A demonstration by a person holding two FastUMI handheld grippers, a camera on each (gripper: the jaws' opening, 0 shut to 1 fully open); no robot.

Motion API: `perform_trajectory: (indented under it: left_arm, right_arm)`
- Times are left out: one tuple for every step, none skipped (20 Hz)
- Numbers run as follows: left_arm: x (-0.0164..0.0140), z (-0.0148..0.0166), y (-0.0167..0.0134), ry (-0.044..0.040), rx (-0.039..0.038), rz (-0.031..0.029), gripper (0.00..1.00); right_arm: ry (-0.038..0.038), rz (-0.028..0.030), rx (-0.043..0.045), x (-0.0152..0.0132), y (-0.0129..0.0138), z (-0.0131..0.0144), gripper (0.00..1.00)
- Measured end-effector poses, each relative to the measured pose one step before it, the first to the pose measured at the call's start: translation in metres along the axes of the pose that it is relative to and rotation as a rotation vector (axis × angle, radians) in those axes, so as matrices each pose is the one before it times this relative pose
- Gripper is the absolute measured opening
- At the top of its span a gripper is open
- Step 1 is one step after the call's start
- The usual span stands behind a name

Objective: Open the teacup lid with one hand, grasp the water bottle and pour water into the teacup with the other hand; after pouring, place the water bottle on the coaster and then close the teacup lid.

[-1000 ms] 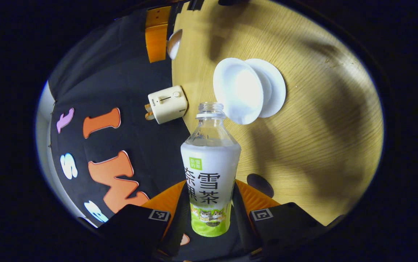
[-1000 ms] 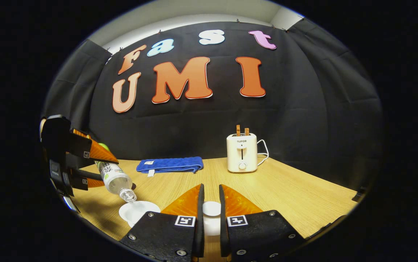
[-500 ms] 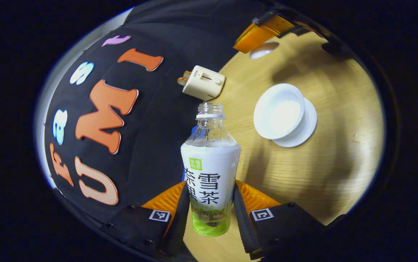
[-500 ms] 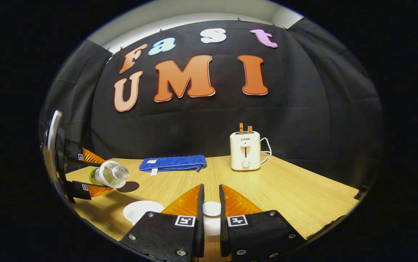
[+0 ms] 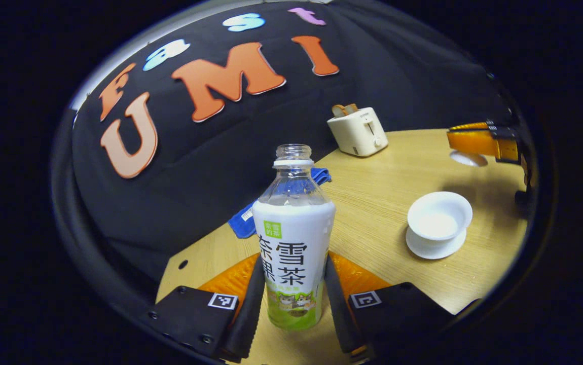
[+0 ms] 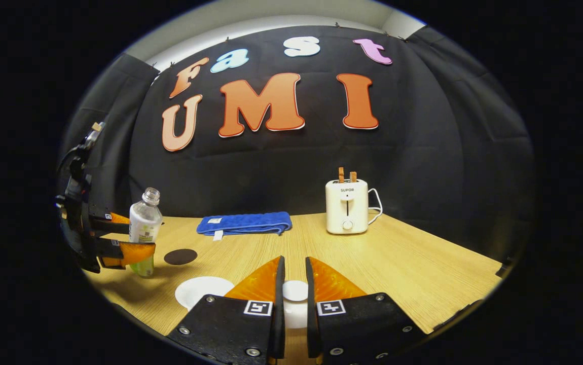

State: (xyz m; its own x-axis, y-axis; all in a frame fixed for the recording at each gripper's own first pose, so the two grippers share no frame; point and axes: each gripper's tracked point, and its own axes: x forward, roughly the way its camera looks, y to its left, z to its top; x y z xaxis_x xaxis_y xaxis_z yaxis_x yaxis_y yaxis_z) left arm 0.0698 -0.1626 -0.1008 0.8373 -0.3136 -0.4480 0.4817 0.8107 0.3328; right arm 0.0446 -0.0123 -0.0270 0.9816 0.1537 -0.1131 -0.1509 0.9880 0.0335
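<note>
Tipped a second ago, the water bottle [image 5: 294,238] now stands upright, clamped in my left gripper [image 5: 291,304] above the table [image 5: 388,177]; my right gripper [image 6: 294,299] pinches the teacup lid [image 6: 295,290], off the teacup [image 5: 438,219].

Light wood desk [image 6: 398,263]: blue towel [image 6: 243,223] and cream toaster [image 6: 346,206] at frame centre by the back wall, dark round coaster [image 6: 180,256] lower left, uncovered white teacup [image 5: 439,216] on its saucer [image 5: 436,248].
</note>
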Motion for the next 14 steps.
perform_trajectory:
  left_arm:
    - [0.00081,0.00338,0.00516,-0.01489,-0.02874,0.01835,0.66]
    - [0.00214,0.00035,0.00369,-0.00357,-0.02256,0.01663,0.63]
    - [0.00493,-0.00071,0.00545,-0.00686,-0.02802,0.01578,0.66]
    - [0.00531,0.00109,0.00676,-0.00608,-0.03253,0.0122,0.66]
    - [0.00457,0.00293,0.00593,-0.00869,-0.03496,0.0121,0.63]
    - [0.00726,0.00104,0.00231,-0.00581,-0.03232,-0.00476,0.64]
    - [0.00711,-0.00099,0.00104,0.00365,-0.03529,0.00311,0.64]
    - [0.00574,0.00015,-0.00127,0.00398,-0.03972,-0.00336,0.64]
    - [0.0052,0.00199,-0.00151,-0.00309,-0.03316,-0.00187,0.64]
    - [0.00105,0.00407,0.00407,-0.01404,-0.02112,0.00561,0.64]
    - [0.00428,0.00339,0.00092,-0.01159,-0.00717,0.00206,0.64]
    - [0.00851,0.00175,0.00256,-0.01166,-0.00311,0.00056,0.65]
    - [0.00527,0.00184,0.00139,-0.01221,-0.00724,0.00407,0.65]
    - [0.00652,0.00052,-0.00115,-0.01054,-0.01028,-0.00535,0.65]
  right_arm:
    - [0.00515,0.00045,-0.00291,0.00163,0.00064,-0.00136,0.17]
    - [0.00421,-0.00048,0.00224,0.00017,-0.00116,-0.00117,0.17]
    - [0.00376,-0.0023,0.00539,0.00123,-0.00081,-0.00183,0.18]
    - [0.00265,-0.00122,0.00248,0.00092,-0.00014,-0.00104,0.17]
    - [0.00262,-0.00169,0.00074,0.00027,-0.00019,-0.00128,0.17]
    - [0.00249,-0.00029,-0.00182,-0.00015,-0.00057,-0.00139,0.17]
    - [0.00262,0.00076,-0.00158,0.00037,0.00087,-0.00092,0.17]
    - [0.00469,0.00052,-0.00168,0.00023,0.00021,-0.00164,0.17]
    - [0.00257,-0.00022,-0.00018,0.00026,-0.00071,-0.00094,0.18]
    - [0.00216,-0.00024,0.00045,0.00081,-0.00039,-0.00033,0.17]
    - [0.00197,-0.00122,0.00136,0.00012,-0.00092,-0.00103,0.17]
    - [0.00146,-0.00168,0.00118,0.00089,-0.00054,0.00005,0.17]
    - [0.00149,-0.00335,0.00152,0.00067,-0.00156,-0.0012,0.17]
    - [0.00213,-0.00136,0.0011,0.00053,-0.00033,-0.0005,0.17]
